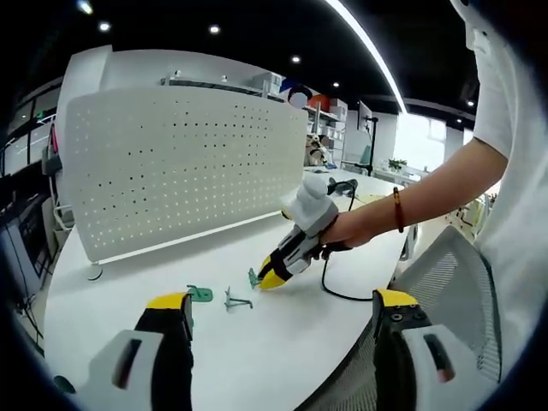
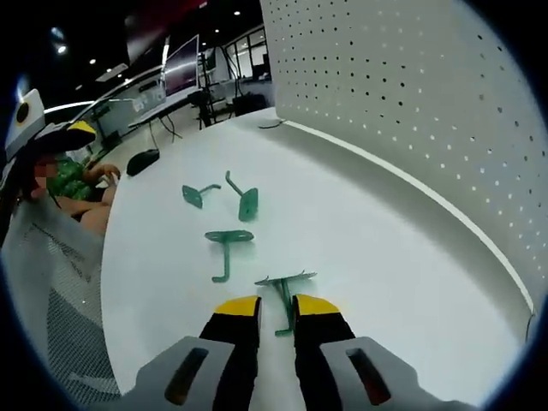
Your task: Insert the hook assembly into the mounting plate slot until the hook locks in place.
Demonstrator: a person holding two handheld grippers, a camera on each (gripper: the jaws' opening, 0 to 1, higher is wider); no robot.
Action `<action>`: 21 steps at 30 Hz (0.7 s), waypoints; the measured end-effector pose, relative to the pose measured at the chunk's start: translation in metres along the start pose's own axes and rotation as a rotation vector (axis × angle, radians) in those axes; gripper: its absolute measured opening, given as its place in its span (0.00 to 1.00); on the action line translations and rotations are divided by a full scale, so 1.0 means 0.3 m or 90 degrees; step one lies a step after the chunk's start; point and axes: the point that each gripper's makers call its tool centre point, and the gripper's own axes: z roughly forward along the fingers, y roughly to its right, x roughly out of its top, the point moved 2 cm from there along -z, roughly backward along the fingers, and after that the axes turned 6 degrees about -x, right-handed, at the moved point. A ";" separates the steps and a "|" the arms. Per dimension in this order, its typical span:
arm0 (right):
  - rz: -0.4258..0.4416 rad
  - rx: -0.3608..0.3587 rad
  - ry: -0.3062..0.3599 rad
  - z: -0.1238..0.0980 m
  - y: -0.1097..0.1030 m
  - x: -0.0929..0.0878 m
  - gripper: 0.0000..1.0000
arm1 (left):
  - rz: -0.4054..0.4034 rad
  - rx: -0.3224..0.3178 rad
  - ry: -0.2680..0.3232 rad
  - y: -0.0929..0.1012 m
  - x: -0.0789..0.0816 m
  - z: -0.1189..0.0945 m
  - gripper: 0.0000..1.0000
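- On the white table [image 2: 360, 257], right gripper view: four green hooks lie loose in front of the perforated white panel [image 2: 411, 94], which stands along the table's edge from 12 to 3 o'clock.
- Nearest hook [image 2: 285, 300]: at 6 o'clock, its stem lying between the yellow tips of the right gripper [image 2: 276, 310]; jaws close on either side of it, and I cannot tell whether they press it.
- Second hook [image 2: 228, 246]: just past the first, toward 11 o'clock, lying flat.
- Third hook [image 2: 245, 199] and fourth hook [image 2: 197, 193]: farther on, side by side, near 11 o'clock.
- Left gripper view: left gripper [image 1: 282, 306] at 6 o'clock, jaws wide apart, holding nothing.
- Same view: the right gripper [image 1: 272, 278], held in a person's hand [image 1: 342, 231], tips down on the table at centre, beside green hooks.
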 end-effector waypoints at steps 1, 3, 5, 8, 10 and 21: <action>-0.001 -0.005 0.004 0.001 0.002 0.000 0.12 | 0.000 0.000 0.000 0.000 0.000 -0.001 0.89; 0.003 -0.009 0.004 0.005 0.005 0.000 0.08 | -0.001 0.001 0.002 -0.001 0.002 -0.002 0.89; 0.013 -0.008 0.009 0.008 0.003 0.003 0.06 | -0.002 0.001 0.004 -0.002 0.003 -0.002 0.89; 0.025 -0.010 0.011 0.008 -0.001 0.005 0.03 | -0.002 0.003 0.003 -0.004 0.001 -0.001 0.88; 0.021 -0.008 0.011 0.011 -0.006 0.007 0.02 | -0.002 0.005 0.005 -0.004 0.004 -0.002 0.88; 0.096 -0.007 0.043 -0.018 -0.016 0.031 0.01 | -0.002 0.004 0.010 0.001 0.011 -0.006 0.88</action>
